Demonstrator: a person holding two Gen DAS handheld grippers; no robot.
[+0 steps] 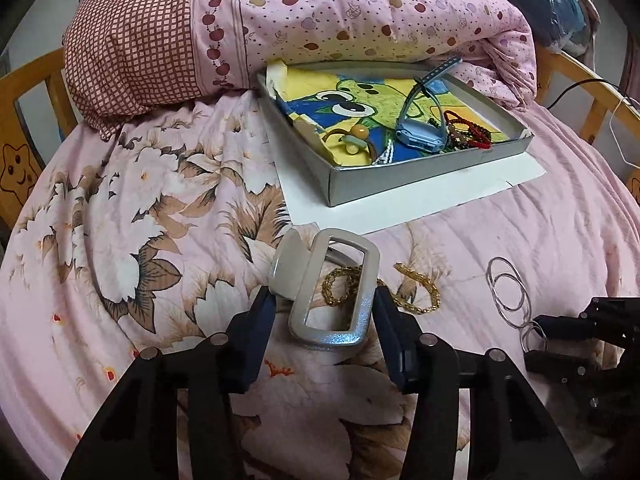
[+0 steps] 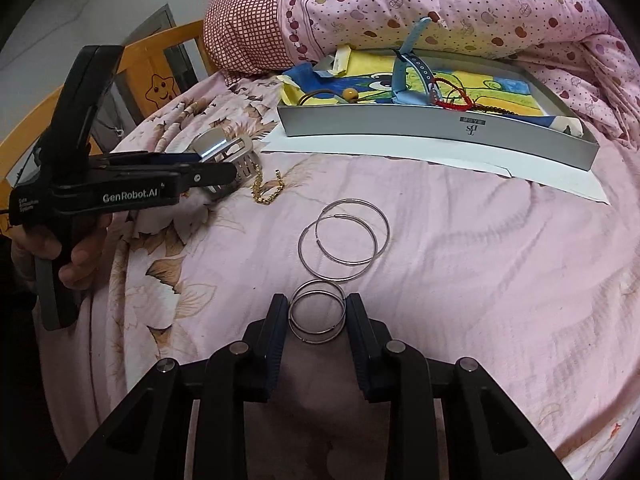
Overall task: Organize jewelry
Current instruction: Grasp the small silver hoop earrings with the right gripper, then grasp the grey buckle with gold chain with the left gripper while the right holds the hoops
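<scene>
Above the bedspread, left tongs pinch a silver hair claw; right tongs clasp small rings.

A floral pink bedspread covers the bed, apparently edged by a wooden rail.

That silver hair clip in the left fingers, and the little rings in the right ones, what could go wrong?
1. The silver hair clip is pinched only at its edges by the left gripper, so it might twist and drop onto the gold chain below.
2. The two small rings between the right gripper fingers could slip apart, or one might stay behind on the pink bedsheet.
</scene>
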